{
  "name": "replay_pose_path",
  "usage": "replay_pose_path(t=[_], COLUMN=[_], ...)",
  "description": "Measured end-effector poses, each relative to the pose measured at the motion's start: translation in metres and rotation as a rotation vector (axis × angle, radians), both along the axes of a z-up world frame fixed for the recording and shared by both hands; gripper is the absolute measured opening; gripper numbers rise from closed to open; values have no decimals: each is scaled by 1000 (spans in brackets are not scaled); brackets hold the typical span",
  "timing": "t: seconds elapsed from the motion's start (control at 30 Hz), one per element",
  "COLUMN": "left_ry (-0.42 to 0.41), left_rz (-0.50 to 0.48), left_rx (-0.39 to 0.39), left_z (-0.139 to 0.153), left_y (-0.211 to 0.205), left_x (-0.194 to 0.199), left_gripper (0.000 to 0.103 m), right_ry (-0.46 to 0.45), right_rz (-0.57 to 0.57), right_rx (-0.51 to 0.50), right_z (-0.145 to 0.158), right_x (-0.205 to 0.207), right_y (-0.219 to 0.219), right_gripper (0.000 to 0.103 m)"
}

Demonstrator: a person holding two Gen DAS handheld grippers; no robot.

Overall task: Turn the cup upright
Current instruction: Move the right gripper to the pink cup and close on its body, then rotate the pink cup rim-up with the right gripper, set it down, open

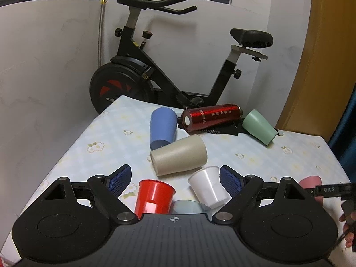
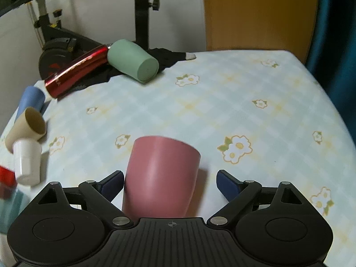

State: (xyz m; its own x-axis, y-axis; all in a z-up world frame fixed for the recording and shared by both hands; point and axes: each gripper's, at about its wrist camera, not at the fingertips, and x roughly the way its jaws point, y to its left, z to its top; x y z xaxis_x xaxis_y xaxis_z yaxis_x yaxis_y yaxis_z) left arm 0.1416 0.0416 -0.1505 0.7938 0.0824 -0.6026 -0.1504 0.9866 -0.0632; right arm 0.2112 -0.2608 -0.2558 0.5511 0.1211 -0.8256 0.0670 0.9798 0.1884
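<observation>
Left wrist view: the left gripper [image 1: 175, 181] is released, its ribbed blue pads around a glossy red plastic cup [image 1: 154, 197] and a white plastic cup [image 1: 210, 186]; a matte beige tumbler [image 1: 179, 158] lies beyond. Right wrist view: the right gripper [image 2: 170, 181] is released; the smooth matte pink cup [image 2: 160, 176] stands between its fingers on the flowered tablecloth [image 2: 222, 104], its left side close against the left pad.

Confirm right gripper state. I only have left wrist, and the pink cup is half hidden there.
Observer: The right gripper is open. The pink cup sits between its fingers, and the right-hand pad is clear of it.
Operator: Beige cup, where's the mouth?
Observer: The beige cup lies on its side, with its open mouth showing to the right wrist camera.
Operator: Green one?
Observer: The green cup lies on its side, closed base toward that camera.
</observation>
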Motion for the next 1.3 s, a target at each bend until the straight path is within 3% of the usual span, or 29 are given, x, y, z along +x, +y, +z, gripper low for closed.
replay_pose_path(t=[0.1, 0.33, 0.53, 0.73, 0.97, 1.3], left_ry=[7, 20, 20, 17, 20, 13], left_rz=[-7, -19, -23, -32, -40, -51], left_rx=[-3, -10, -17, -20, -29, -19], left_z=[-1, -1, 1, 2, 2, 3], left_y=[-2, -3, -4, -6, -9, -11], left_x=[-1, -4, -5, -8, -9, -11], left_gripper=[88, 88, 88, 88, 88, 88], right_ry=[24, 82, 73, 25, -44, -151], right_rz=[18, 74, 71, 67, 126, 107], right_rx=[-3, 3, 11, 7, -116, -210], right_z=[-4, -12, -8, 8, 28, 28], right_x=[7, 12, 5, -16, -42, -25], right_y=[1, 7, 6, 0, 3, 0], right_gripper=[88, 70, 67, 66, 66, 65])
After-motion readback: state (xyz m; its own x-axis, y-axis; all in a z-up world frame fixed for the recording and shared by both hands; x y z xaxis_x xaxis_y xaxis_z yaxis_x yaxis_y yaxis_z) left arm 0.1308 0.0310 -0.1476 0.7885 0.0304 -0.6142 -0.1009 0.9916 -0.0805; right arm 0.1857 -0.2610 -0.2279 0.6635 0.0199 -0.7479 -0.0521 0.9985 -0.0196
